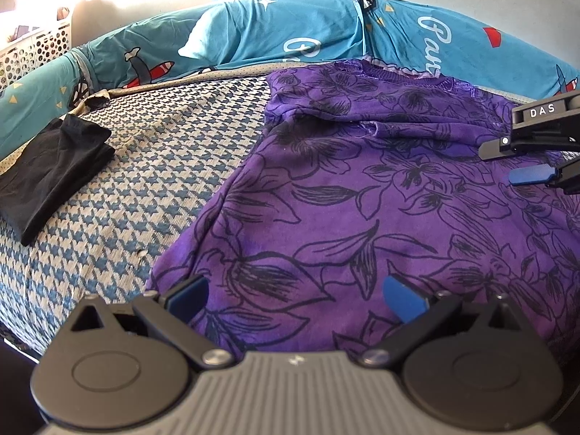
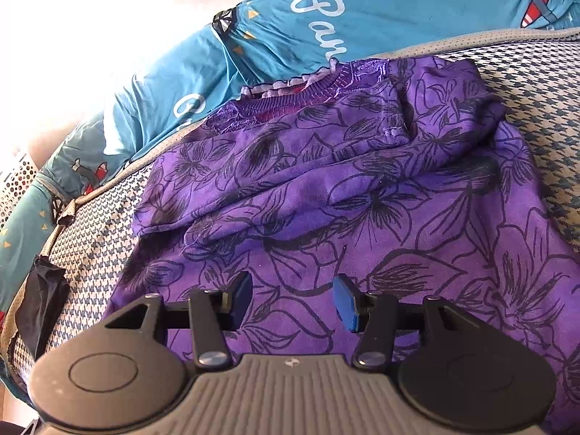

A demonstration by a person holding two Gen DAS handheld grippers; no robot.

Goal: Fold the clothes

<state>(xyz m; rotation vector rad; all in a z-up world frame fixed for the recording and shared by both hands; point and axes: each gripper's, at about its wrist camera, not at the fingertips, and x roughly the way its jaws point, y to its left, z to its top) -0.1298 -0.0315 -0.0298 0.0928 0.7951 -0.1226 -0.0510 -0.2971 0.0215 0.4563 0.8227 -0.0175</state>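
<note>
Both hand-held grippers, left (image 1: 295, 295) and right (image 2: 293, 299), are held open, empty, over the purple shirt (image 1: 362, 199); its sleeves lie folded in, so edges are best pinched evenly.
</note>
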